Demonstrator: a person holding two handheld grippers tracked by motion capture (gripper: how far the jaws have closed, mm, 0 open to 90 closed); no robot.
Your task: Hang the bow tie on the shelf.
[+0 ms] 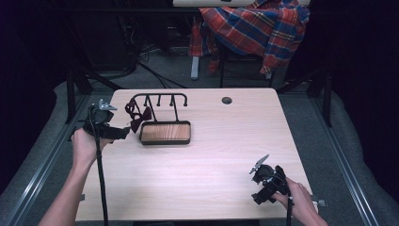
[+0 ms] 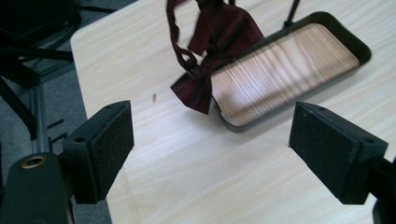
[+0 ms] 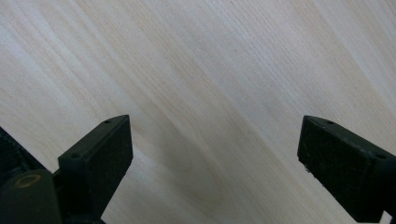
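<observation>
One wooden surface (image 1: 211, 155) carrying one black hook rack (image 1: 160, 100) with one wood-bottomed tray (image 1: 165, 133) at its base. One dark red bow tie (image 1: 137, 114) hangs from the rack. The rack appears to have four hooks, though the count is uncertain. Two claws: left (image 1: 123, 133), right (image 1: 258, 183). One plaid shirt (image 1: 254, 26) behind.

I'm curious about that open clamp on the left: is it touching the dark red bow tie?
Apart. The left gripper view shows bare table between the open left gripper and the bow tie hanging beyond it.
</observation>
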